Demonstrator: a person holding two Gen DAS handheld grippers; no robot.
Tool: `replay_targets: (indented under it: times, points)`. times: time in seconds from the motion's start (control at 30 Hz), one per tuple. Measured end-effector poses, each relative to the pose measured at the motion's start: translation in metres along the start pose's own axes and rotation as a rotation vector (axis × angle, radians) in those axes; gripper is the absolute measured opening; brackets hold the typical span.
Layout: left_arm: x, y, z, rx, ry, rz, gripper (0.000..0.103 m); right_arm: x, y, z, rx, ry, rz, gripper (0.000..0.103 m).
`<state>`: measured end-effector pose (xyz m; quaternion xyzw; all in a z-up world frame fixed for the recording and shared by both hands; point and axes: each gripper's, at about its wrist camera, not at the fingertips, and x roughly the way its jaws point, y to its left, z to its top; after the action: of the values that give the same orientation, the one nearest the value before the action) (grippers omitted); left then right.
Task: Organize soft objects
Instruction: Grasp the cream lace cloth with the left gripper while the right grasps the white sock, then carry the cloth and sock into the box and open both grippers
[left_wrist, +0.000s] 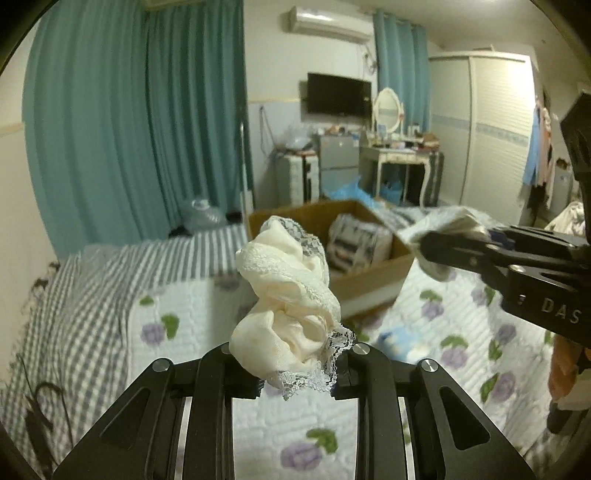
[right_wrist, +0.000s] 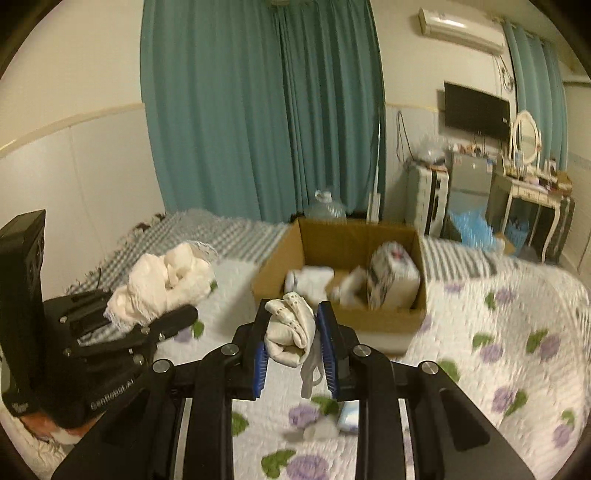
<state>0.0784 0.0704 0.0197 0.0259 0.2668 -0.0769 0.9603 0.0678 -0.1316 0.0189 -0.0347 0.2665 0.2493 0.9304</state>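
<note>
My left gripper is shut on a bunched cream lace-trimmed garment, held above the bed; it also shows in the right wrist view at the left. My right gripper is shut on a small off-white garment with a strap hanging down, held in front of an open cardboard box. In the left wrist view the right gripper reaches in from the right, beside the box. The box holds a patterned folded bundle and white soft items.
The bed has a white quilt with purple flowers and a grey checked blanket. A small pale blue item lies on the quilt below my right gripper. Teal curtains, a water bottle, a suitcase and a dressing table stand behind.
</note>
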Motion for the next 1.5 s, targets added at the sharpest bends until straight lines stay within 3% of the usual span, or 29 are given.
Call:
replay_targets:
  times: [0.17,0.37,0.6,0.77,0.83,0.87,0.9,0.97,1.1,1.2,1.37,1.4,1.47,1.5]
  points:
    - [0.021,-0.003,0.033,-0.015,-0.027,-0.006,0.023,0.007,-0.006,0.039,-0.010,-0.047,0.004,0.024]
    - [0.081,-0.002,0.050,-0.027,-0.005,-0.005,0.023,0.054,-0.027,0.071,-0.019,-0.049,0.025,0.024]
    - [0.161,0.003,0.046,-0.037,0.065,0.024,0.023,0.134,-0.083,0.078,0.051,-0.004,0.040,0.024]
    - [0.191,0.013,0.040,-0.069,0.103,0.045,0.024,0.183,-0.105,0.077,0.057,0.046,0.075,0.024]
    - [0.193,0.015,0.039,-0.079,0.104,0.056,0.028,0.193,-0.107,0.080,0.056,0.048,0.069,0.027]
    - [0.193,0.014,0.039,-0.079,0.107,0.050,0.034,0.197,-0.108,0.081,0.067,0.050,0.063,0.043]
    - [0.191,0.013,0.039,-0.071,0.117,0.045,0.041,0.198,-0.109,0.081,0.080,0.047,0.048,0.064]
    - [0.183,0.011,0.040,-0.058,0.116,0.068,0.071,0.193,-0.112,0.081,0.106,0.026,0.019,0.074]
    - [0.149,0.004,0.051,-0.017,0.073,0.119,0.073,0.162,-0.120,0.085,0.133,-0.007,-0.011,0.075]
    - [0.112,0.002,0.065,-0.041,0.031,0.122,0.073,0.119,-0.117,0.092,0.092,-0.026,-0.054,0.087]
    - [0.033,-0.007,0.089,-0.067,-0.065,0.139,0.074,0.029,-0.113,0.104,0.031,-0.080,-0.110,0.098]
    - [0.013,-0.009,0.093,-0.075,-0.091,0.140,0.076,0.011,-0.112,0.105,0.022,-0.091,-0.120,0.100]
    - [-0.018,-0.013,0.098,-0.094,-0.142,0.159,0.090,-0.021,-0.111,0.108,0.008,-0.097,-0.133,0.101]
    - [-0.034,-0.016,0.099,-0.102,-0.173,0.175,0.091,-0.034,-0.110,0.109,0.002,-0.103,-0.137,0.102]
